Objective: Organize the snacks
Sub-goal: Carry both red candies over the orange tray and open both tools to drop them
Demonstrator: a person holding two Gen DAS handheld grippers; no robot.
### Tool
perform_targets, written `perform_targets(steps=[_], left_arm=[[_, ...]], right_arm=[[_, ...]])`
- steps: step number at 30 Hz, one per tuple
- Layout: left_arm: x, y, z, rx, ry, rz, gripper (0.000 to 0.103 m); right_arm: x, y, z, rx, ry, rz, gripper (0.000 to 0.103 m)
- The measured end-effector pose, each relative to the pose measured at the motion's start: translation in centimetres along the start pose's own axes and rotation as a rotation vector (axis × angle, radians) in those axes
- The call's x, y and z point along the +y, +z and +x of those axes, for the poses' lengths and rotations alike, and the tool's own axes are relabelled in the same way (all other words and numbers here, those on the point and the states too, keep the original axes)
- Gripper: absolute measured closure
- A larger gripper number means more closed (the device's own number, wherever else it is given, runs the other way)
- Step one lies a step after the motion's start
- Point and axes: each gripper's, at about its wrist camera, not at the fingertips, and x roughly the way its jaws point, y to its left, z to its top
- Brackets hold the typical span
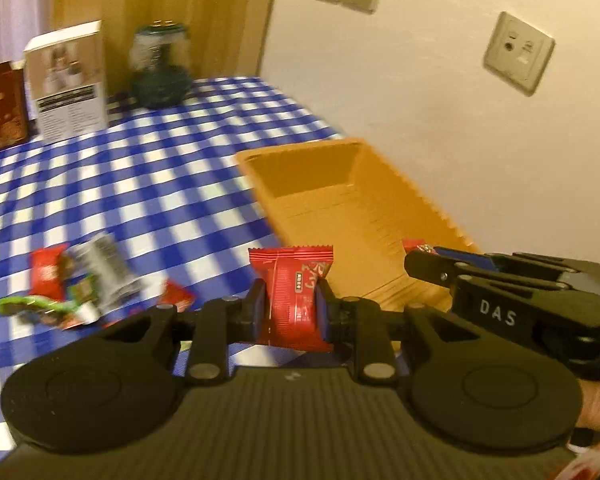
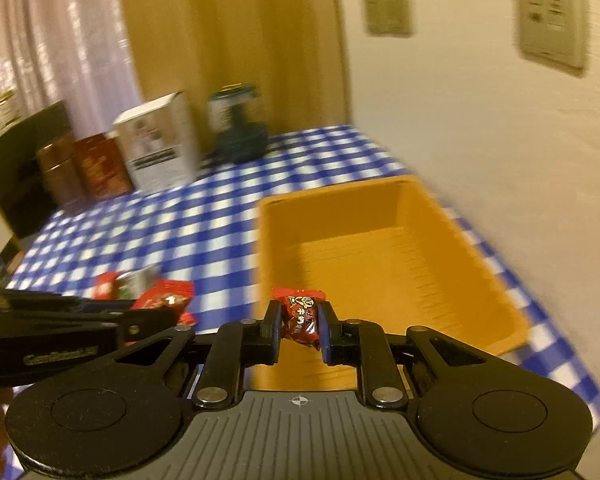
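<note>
A: Left gripper [image 1: 291, 304] first, and its two fingers are clamped tight on a red snack packet [image 1: 294, 294], held upright, crimped top edge sticking up above the pads.

B: And where is it hanging?

A: Above the blue-and-white checked tablecloth [image 1: 100, 184], just beside the near left edge of the orange tray [image 1: 300, 152]. Whether it is over the rim or short of it, I cannot tell.

B: Over to the right gripper [image 2: 300, 322].

A: Same story there: fingers closed on a smaller dark red candy [image 2: 301, 318], pinched at its middle, wrapper ends flaring above and below. It hovers over the near left corner of that orange tray [image 2: 480, 248], whose ribbed floor shows bare beyond it.

B: What is left on the cloth?

A: A loose pile of snacks [image 1: 76, 284], red, green and silver wrappers heaped together, well to the left of the tray. The right wrist view catches the same pile [image 2: 148, 292] behind the other gripper's arm.

B: And at the back?

A: A white carton [image 1: 70, 80], a dark brown box [image 1: 0, 104] beside it and a greenish glass jar [image 1: 162, 66], all standing near the far edge, well apart from the tray. Wall sockets [image 1: 518, 54] sit on the cream wall above.
</note>
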Motion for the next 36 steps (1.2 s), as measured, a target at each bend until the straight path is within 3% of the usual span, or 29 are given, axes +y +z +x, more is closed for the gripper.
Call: perform_targets(steps=[6,12,16,18,34,36], left_arm=[[-3.7,0.8,2.4,-0.004,-0.027,0.014,0.08],[-5.4,1.0,4.5,0.015,-0.02,0.037,0.08],[-6.1,0.9,5.5,0.016,-0.006,0.063,0.079],[-6.2,0.9,5.7,0.005,0.005,0.067,0.069],[-4.2,0.2,3.1,-0.012,0.034,0.041,0.068],[-3.9,0.2,2.9,-0.014,0.034,0.034,0.064]], right_arm=[[-4.9,0.9,0.7,0.002,-0.04,0.042,0.084],[-7.4,1.1,2.1,0.014,-0.045,0.071,0.084],[-8.0,0.9,2.6,0.02,-0.043,0.088,0.084],[-8.3,0.8,2.7,0.023,-0.043,0.099,0.084],[-7.5,1.1,2.8,0.021,-0.026,0.102,0.084],[-7.3,1.2,2.9,0.011,-0.012,0.107,0.084]])
